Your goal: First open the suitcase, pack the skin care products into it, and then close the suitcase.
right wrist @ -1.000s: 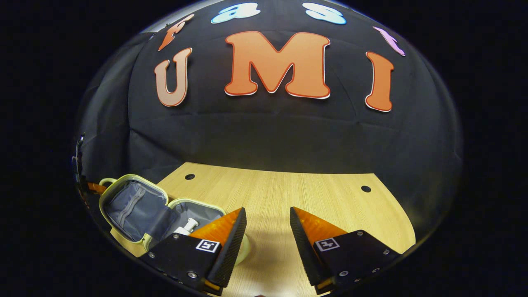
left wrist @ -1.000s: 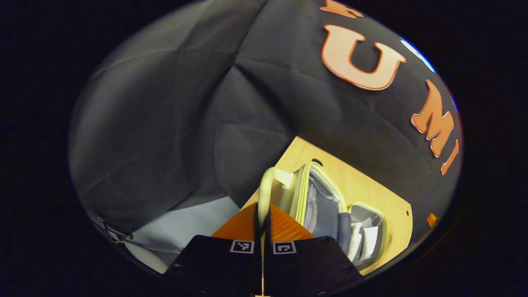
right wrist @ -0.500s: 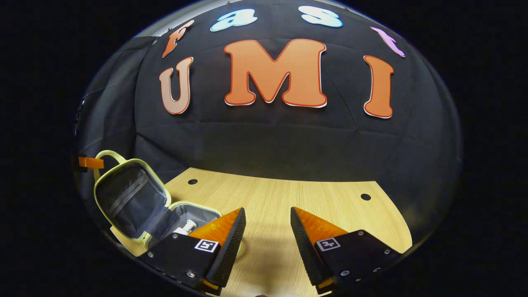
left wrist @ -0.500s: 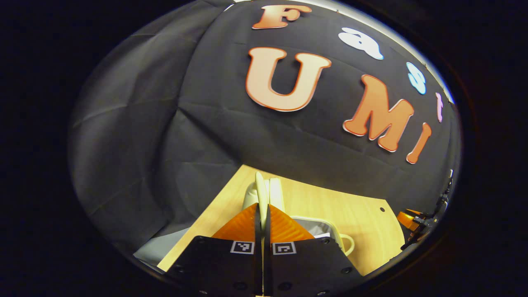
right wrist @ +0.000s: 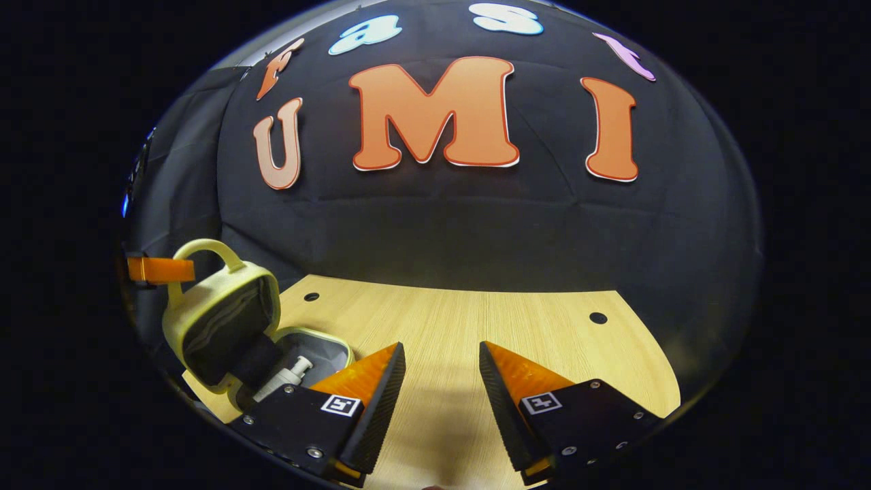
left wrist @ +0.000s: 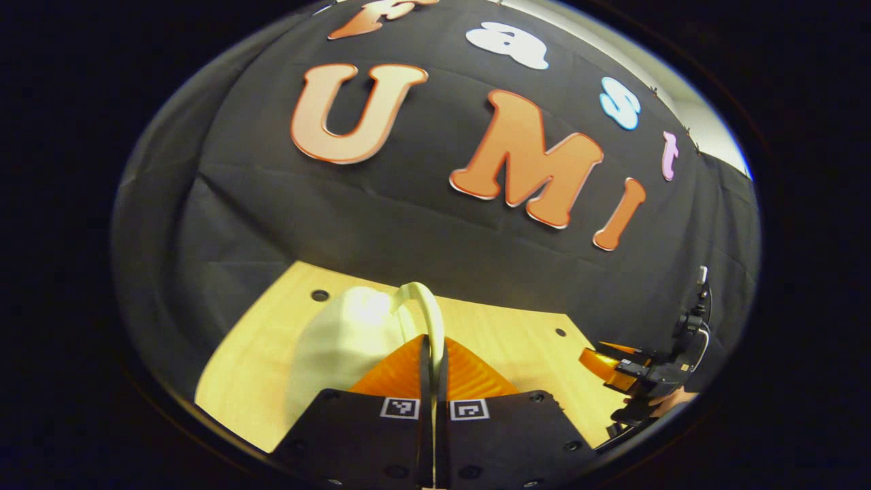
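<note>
My left gripper (left wrist: 433, 350) is shut on the pale yellow handle (left wrist: 427, 309) of the small suitcase, whose lid shell (left wrist: 337, 347) hangs just left of my fingers. In the right gripper view the suitcase (right wrist: 221, 320) stands at the left with its lid raised and tilted over the base, the left gripper's fingertip (right wrist: 160, 269) holding the handle (right wrist: 201, 250). A white pump bottle (right wrist: 280, 380) lies in the grey-lined base. My right gripper (right wrist: 441, 381) is open above the wooden table (right wrist: 463, 333), right of the suitcase, with nothing between its fingers.
The wooden table (left wrist: 517, 347) has small round holes near its back edge and ends at the black cloth wall. In the left gripper view the right gripper (left wrist: 636, 374) and the hand holding it sit at the far right.
My left gripper has swung the lid by its handle up and over toward the base, from lying wide open to half lowered. The right gripper has hardly moved.
</note>
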A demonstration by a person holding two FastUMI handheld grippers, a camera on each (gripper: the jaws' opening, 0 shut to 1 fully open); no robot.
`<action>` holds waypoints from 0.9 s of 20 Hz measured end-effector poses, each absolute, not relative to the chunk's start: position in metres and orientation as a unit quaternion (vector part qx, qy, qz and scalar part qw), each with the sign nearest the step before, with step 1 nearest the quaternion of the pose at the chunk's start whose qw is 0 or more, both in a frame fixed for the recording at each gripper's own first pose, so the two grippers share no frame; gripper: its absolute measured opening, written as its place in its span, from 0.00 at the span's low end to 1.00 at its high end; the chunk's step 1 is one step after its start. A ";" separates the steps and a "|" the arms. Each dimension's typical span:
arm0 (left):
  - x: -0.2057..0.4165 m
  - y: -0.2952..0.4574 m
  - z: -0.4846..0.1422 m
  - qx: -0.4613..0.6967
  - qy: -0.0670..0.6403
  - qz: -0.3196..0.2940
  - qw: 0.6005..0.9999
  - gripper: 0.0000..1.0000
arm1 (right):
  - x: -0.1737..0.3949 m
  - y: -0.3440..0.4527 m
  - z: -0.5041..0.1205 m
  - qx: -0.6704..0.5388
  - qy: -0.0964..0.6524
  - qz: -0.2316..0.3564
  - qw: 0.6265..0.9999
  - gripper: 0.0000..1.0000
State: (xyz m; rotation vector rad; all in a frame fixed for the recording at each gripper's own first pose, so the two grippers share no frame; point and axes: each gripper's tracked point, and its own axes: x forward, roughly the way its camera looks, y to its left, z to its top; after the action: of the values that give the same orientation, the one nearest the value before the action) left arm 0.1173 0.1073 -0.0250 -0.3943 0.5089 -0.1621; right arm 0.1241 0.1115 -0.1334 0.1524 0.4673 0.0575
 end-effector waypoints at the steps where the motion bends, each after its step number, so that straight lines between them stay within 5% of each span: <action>1: 0.120 0.084 -0.036 -0.193 0.258 -0.096 0.942 0.02 | 0.123 0.109 -0.136 0.074 0.231 0.029 0.970 0.71; 8: 0.127 -0.016 -0.132 -0.150 0.349 -0.153 0.912 0.02 | 0.111 0.088 -0.150 0.076 0.240 0.021 0.968 0.72; 12: 0.125 -0.049 -0.183 -0.034 0.359 -0.161 0.918 0.04 | 0.102 0.081 -0.149 0.071 0.232 0.018 0.970 0.72; 15: 0.122 -0.051 -0.180 -0.032 0.357 -0.170 0.918 0.28 | 0.101 0.078 -0.142 0.072 0.224 0.013 0.972 0.72; 16: 0.126 -0.055 -0.173 -0.042 0.333 -0.179 0.925 0.28 | 0.101 0.076 -0.141 0.075 0.221 0.011 0.972 0.72; 18: 0.128 -0.060 -0.164 -0.042 0.309 -0.189 0.931 0.58 | 0.098 0.071 -0.137 0.085 0.218 0.004 0.972 0.72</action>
State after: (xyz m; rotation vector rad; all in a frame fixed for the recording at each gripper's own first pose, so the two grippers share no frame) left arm 0.1278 -0.0595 -0.1641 -0.0857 0.6322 -0.3867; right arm 0.0984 0.0711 -0.1367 0.1717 0.4401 0.0082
